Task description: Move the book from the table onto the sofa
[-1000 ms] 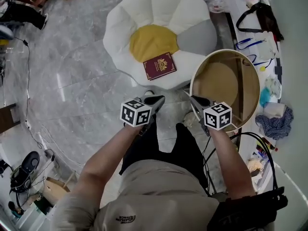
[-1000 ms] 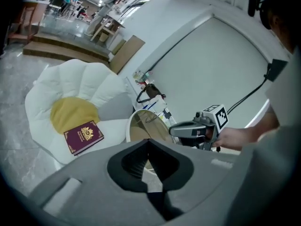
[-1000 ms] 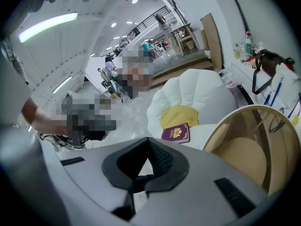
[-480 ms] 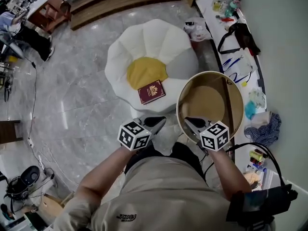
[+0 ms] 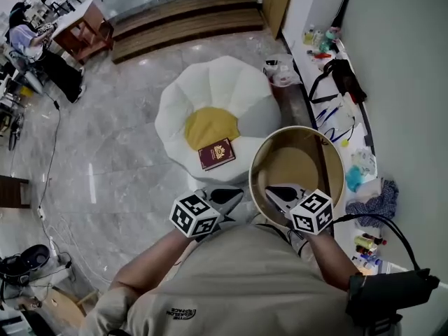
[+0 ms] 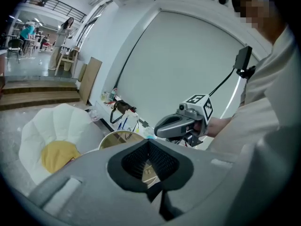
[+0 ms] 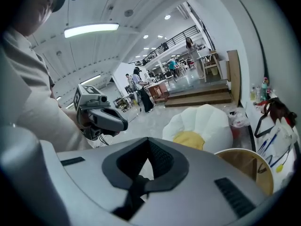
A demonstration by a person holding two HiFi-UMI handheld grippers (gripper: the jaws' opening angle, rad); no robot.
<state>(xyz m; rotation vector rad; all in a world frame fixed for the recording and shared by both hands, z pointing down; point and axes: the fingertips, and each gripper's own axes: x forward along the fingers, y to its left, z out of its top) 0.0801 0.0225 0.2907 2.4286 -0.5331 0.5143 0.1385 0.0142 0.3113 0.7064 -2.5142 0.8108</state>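
Head view has the book (image 5: pixel 217 154) lying flat on the sofa (image 5: pixel 210 89), at the near edge of its yellow middle (image 5: pixel 204 124), with the round table (image 5: pixel 301 166) just beside the sofa. Left gripper (image 5: pixel 232 195) is clenched on nothing, and right gripper (image 5: pixel 273 190) likewise, jaws pressed together, both well apart from the book.

Head view steeply down, both gripper views forward (sofa (image 5: pixel 210 82) shared)
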